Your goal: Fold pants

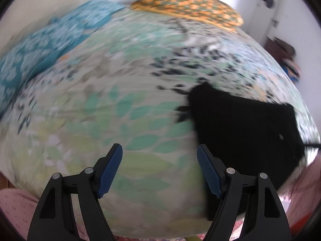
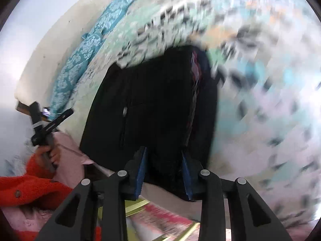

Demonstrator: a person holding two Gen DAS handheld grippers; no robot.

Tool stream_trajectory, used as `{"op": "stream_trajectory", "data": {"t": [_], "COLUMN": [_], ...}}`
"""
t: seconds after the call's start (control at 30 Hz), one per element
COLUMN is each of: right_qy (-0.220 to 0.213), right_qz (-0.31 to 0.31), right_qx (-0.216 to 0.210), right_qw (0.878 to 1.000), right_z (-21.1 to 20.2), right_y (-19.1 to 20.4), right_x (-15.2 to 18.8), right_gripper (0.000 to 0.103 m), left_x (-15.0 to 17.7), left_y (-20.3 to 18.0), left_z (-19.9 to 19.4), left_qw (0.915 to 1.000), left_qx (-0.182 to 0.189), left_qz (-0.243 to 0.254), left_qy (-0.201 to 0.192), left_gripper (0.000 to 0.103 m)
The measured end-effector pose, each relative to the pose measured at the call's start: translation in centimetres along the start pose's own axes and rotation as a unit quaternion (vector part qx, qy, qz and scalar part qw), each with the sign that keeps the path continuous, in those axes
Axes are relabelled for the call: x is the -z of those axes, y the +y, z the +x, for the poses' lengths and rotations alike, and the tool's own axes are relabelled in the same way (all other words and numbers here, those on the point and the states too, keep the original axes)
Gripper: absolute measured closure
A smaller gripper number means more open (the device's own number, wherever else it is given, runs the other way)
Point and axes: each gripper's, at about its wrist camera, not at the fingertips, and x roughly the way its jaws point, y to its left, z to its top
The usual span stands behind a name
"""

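Black pants (image 1: 244,128) lie folded in a compact pile on a floral bedsheet (image 1: 112,100), right of my left gripper (image 1: 159,150). That gripper is open and empty above the sheet, its right fingertip at the pile's left edge. In the right wrist view the pants (image 2: 152,104) fill the middle, with a button and a striped inner layer along their right edge. My right gripper (image 2: 164,152) is partly open, its jaws on either side of the pile's near edge; whether they touch the cloth is unclear. Both views are motion-blurred.
A teal patterned blanket (image 1: 42,48) lies at the bed's left and an orange patterned pillow (image 1: 186,6) at its far end. A door (image 1: 270,10) and dark furniture (image 1: 280,52) stand at the right. The person's red sleeve (image 2: 30,182) and the left gripper's handle (image 2: 46,126) show at the left.
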Motion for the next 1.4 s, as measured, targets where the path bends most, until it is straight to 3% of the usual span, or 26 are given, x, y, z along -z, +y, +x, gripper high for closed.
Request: {"op": "stream_trajectory", "data": {"t": [0.1, 0.23, 0.27, 0.37, 0.43, 0.53, 0.63, 0.73, 0.83, 0.9, 0.97, 1.03, 1.17, 1.23, 1.3, 1.4], "right_qy": [-0.049, -0.09, -0.084, 0.023, -0.002, -0.042, -0.065, -0.06, -0.019, 0.035, 0.033, 0.031, 0.022, 0.003, -0.024, -0.039], "right_qz": [-0.031, -0.04, -0.035, -0.029, 0.021, 0.057, 0.015, -0.028, -0.05, -0.049, -0.051, -0.06, -0.056, -0.048, -0.033, -0.03], "right_qx": [0.014, -0.005, -0.005, 0.091, 0.05, 0.03, 0.031, 0.018, 0.036, 0.067, 0.079, 0.099, 0.117, 0.111, 0.109, 0.119], "right_qw": [0.998, 0.995, 0.996, 0.995, 0.999, 0.997, 0.997, 0.998, 0.998, 0.996, 0.995, 0.993, 0.991, 0.993, 0.993, 0.992], "right_z": [-2.2, -0.8, 0.5, 7.7, 8.0, 4.8, 0.8, -1.8, -0.5, 2.3, 3.0, 2.7, 2.3, 1.3, 0.4, -0.1], "right_y": [2.0, 3.7, 3.4, 0.6, -1.4, -1.9, 0.5, 3.6, 4.9, 4.4, 4.4, 5.0, 5.7, 6.0, 6.0, 6.2], "right_x": [-3.2, -8.1, -8.7, -7.7, -6.6, -5.9, -4.4, -2.1, 1.1, 3.7, 4.5, 4.4, 4.7, 4.9, 5.3, 5.5], "right_gripper": [0.069, 0.07, 0.07, 0.075, 0.074, 0.075, 0.075, 0.075, 0.075, 0.074, 0.074, 0.074, 0.074, 0.063, 0.025, 0.02], "left_x": [0.1, 0.9, 1.5, 4.2, 5.2, 4.7, 3.7, 2.6, 2.3, 3.0, 4.1, 4.2, 3.7, 3.6, 3.3, 2.8], "left_y": [-3.4, -8.2, -9.0, -11.3, -11.7, -11.3, -10.2, -9.2, -8.7, -8.9, -9.2, -9.0, -8.2, -7.6, -7.0, -6.4], "left_z": [-0.1, 1.3, 1.7, 3.3, 2.5, 1.5, 0.4, 0.0, 1.1, 2.5, 3.6, 3.1, 2.0, 1.9, 2.0, 2.3], "left_qw": [0.9987, 0.992, 0.9893, 0.974, 0.9708, 0.9715, 0.9801, 0.9868, 0.9895, 0.9879, 0.9834, 0.9851, 0.9891, 0.9911, 0.9926, 0.9934], "left_qx": [0.028, 0.037, 0.036, 0.043, 0.035, 0.034, 0.047, 0.064, 0.078, 0.064, 0.053, 0.055, 0.022, 0.015, 0.01, -0.001], "left_qz": [0.043, 0.121, 0.14, 0.212, 0.233, 0.23, 0.189, 0.145, 0.109, 0.117, 0.136, 0.128, 0.122, 0.108, 0.095, 0.089], "left_qy": [-0.007, 0.01, 0.019, 0.069, 0.048, 0.048, 0.038, 0.035, 0.054, 0.079, 0.107, 0.101, 0.079, 0.076, 0.076, 0.072], "left_gripper": [0.017, 0.017, 0.017, 0.018, 0.018, 0.018, 0.018, 0.017, 0.016, 0.016, 0.016, 0.014, 0.013, 0.013, 0.013, 0.013]}}
